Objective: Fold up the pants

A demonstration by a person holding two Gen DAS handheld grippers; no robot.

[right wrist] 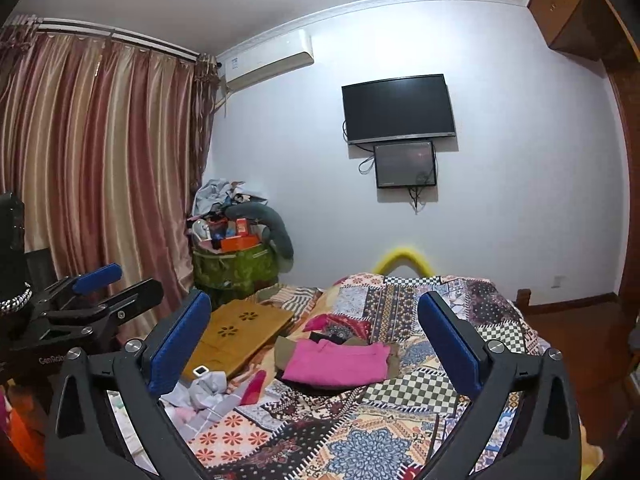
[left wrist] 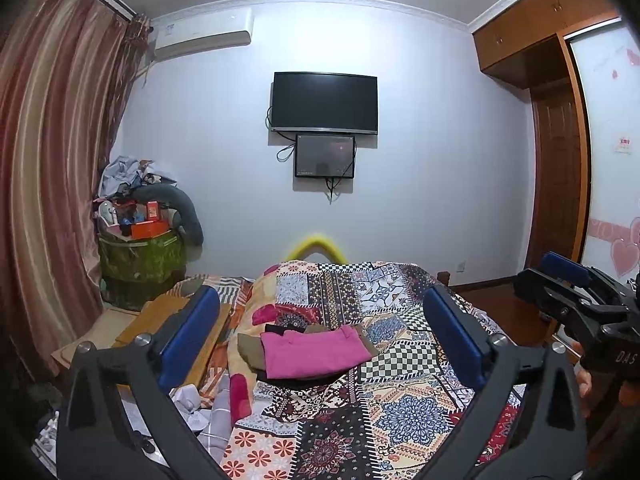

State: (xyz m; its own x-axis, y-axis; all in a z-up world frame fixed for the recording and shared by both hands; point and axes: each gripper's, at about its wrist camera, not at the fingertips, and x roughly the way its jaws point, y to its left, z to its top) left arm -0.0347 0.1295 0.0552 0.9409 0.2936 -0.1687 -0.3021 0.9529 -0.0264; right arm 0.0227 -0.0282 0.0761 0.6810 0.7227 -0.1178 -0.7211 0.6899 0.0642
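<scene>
Both the left gripper (left wrist: 320, 336) and right gripper (right wrist: 316, 336) hover with jaws spread wide, holding nothing, above the patchwork bed (left wrist: 400, 400). Beyond them, mid-bed, folded pink pants (left wrist: 314, 350) top a small clothes stack, bare quilt around.

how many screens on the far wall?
2. The large black TV hangs mid-wall; the smaller monitor sits directly below it, nearly touching its bottom edge. Both appear dark. No others show in either view.
</scene>
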